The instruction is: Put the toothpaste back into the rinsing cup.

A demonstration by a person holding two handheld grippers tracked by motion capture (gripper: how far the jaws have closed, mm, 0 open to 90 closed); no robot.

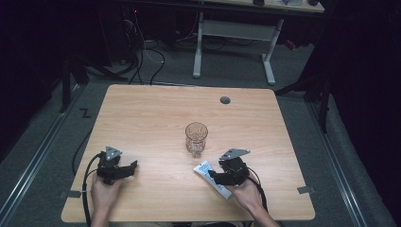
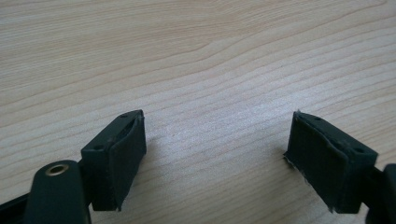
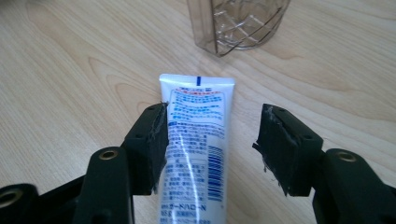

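A white toothpaste-style tube (image 3: 196, 140) with blue print lies flat on the wooden table (image 1: 142, 118), its crimped end towards a clear patterned drinking glass (image 3: 243, 23). My right gripper (image 3: 213, 123) straddles the tube with jaws wide; the left pad (image 3: 156, 140) sits against the tube's edge and the other pad stands well off it. In the high view the tube (image 1: 204, 169) lies just in front of the upright, empty glass (image 1: 196, 137), with the right gripper (image 1: 213, 177) over it. My left gripper (image 1: 132, 166) rests at the front left, open (image 2: 217, 140), nothing between its pads.
A round cable grommet (image 1: 225, 100) sits near the table's far edge. Beyond the table stand a white desk frame (image 1: 234, 42) and cables on the dark floor.
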